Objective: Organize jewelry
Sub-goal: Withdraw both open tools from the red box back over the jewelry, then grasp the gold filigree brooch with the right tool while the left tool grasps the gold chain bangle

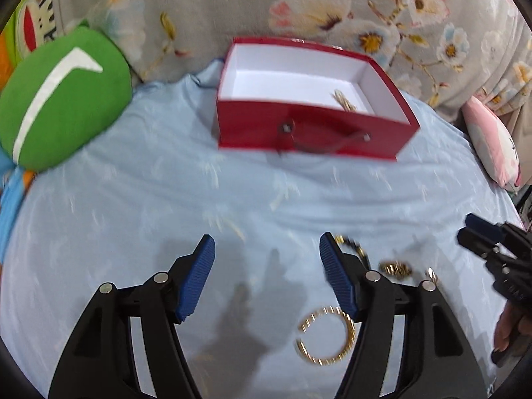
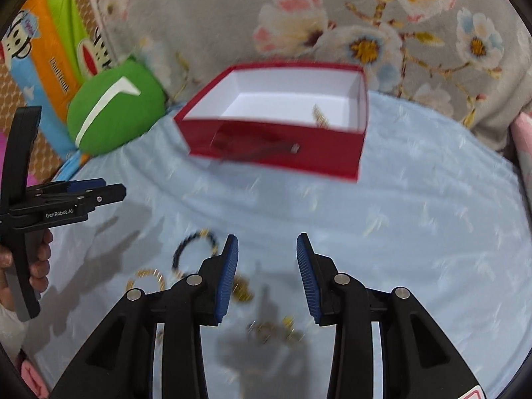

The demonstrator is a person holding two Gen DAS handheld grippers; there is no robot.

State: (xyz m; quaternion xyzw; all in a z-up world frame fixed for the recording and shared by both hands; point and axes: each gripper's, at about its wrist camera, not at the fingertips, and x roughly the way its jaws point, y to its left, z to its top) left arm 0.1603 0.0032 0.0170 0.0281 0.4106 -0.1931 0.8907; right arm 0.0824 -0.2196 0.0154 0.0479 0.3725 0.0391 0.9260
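A: Listing held tools first: left hand-held gripper (image 1: 266, 279), jaws spread wide, nothing between the blue pads; right hand-held gripper (image 2: 267, 276), jaws likewise apart and empty; both hover over the pale blue bedsheet (image 1: 133, 206).

B: Container?

A: Red box (image 1: 309, 133), white inside, open top, dark cord handle on its front wall; it sits on the sheet at the far side, against the floral blanket (image 1: 332, 0); one gold piece (image 1: 344, 99) lies inside near the right front corner, blurred.

B: Loose items?

A: Gold beaded bracelet (image 1: 327, 335) on the sheet just beside the left gripper's right finger; dark beaded bracelet (image 2: 196, 249) beyond it, partly hidden by the fingers; small gold clusters (image 1: 395, 268) near it, and more gold bits (image 2: 272, 327) between the right gripper's fingers, too blurred to identify.

B: Surroundings?

A: Green cushion (image 1: 63, 106) with a white stripe, left of the box; pink plush item (image 1: 495, 146) at the right edge.
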